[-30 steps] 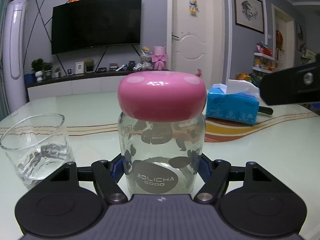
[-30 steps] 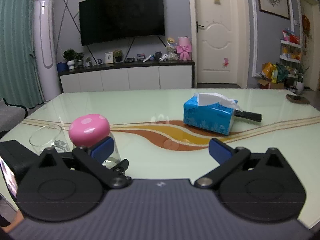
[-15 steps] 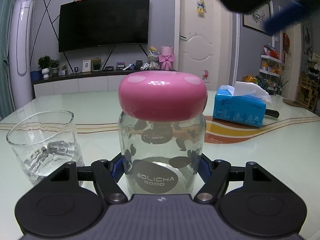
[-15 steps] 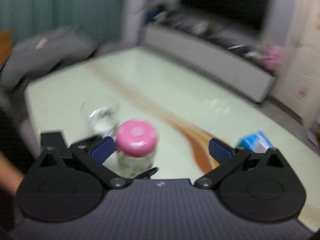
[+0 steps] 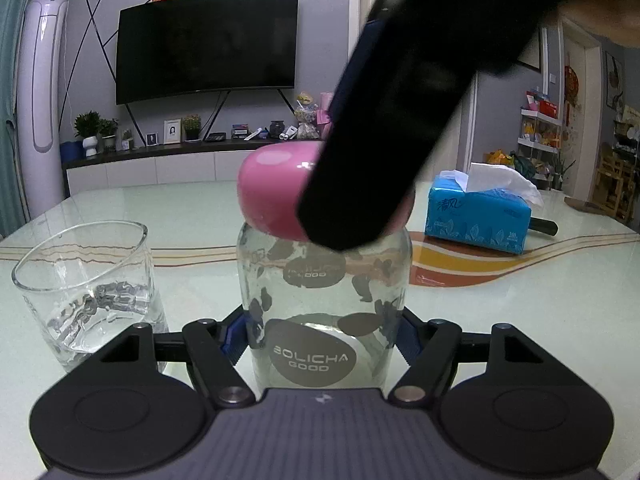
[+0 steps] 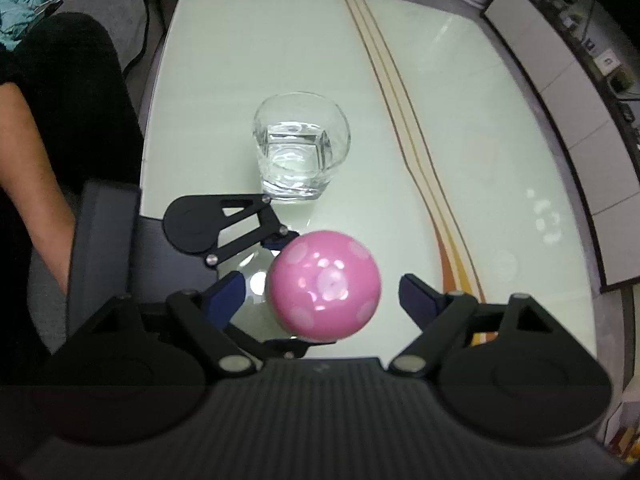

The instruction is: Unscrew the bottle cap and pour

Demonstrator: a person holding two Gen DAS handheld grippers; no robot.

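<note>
Left wrist: my left gripper (image 5: 324,334) is clamped on the glass bottle (image 5: 324,304), standing on the table (image 5: 520,312) beside the glass (image 5: 88,292). Right wrist: my right gripper (image 6: 322,294) hangs over the pink cap (image 6: 323,285), fingers spread apart, not touching it

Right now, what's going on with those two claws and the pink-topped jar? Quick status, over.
Left gripper shut on glass bottle. Right gripper open, straddling pink cap from above, not gripping. Cap on. Water glass beside bottle, nothing blocking.
</note>
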